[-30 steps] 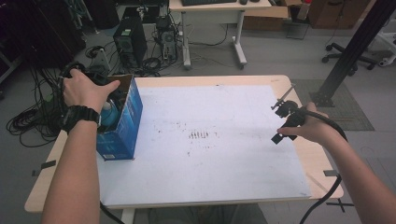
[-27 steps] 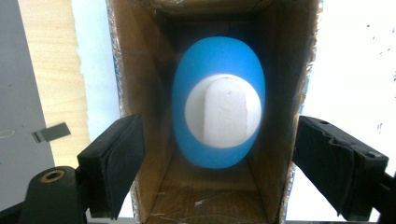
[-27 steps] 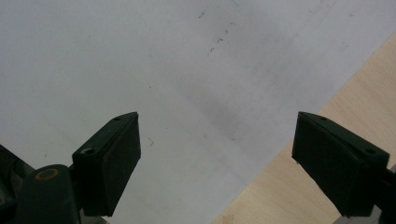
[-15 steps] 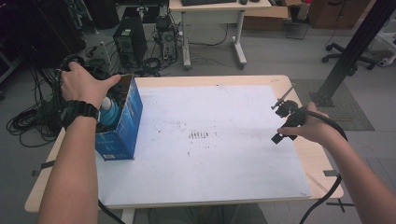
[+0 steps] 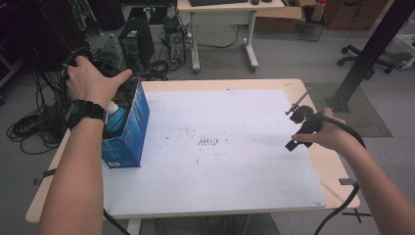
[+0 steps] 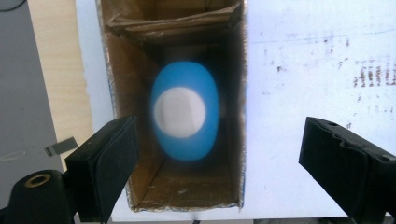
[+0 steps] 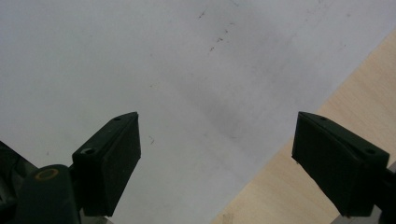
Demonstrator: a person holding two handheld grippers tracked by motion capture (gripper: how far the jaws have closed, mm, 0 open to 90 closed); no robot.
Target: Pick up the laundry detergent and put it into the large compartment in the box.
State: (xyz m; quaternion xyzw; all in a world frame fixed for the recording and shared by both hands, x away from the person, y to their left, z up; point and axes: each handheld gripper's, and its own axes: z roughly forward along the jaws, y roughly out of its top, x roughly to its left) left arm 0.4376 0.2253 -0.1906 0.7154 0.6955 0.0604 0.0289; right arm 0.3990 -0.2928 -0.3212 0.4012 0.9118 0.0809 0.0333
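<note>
The left hand (image 5: 93, 83) has risen a little and shifted toward the far left since the earlier frame, now above the far end of the open blue box (image 5: 128, 132) at the worktop's (image 5: 337, 181) left edge. Its left hand-held gripper (image 6: 219, 154) is spread wide and holds nothing, looking down at a blue, white-capped bottle (image 6: 185, 116) inside the box. The right hand-held gripper (image 7: 217, 158), equally wide and empty, hovers over the white sheet (image 5: 220, 161) near the right edge.
</note>
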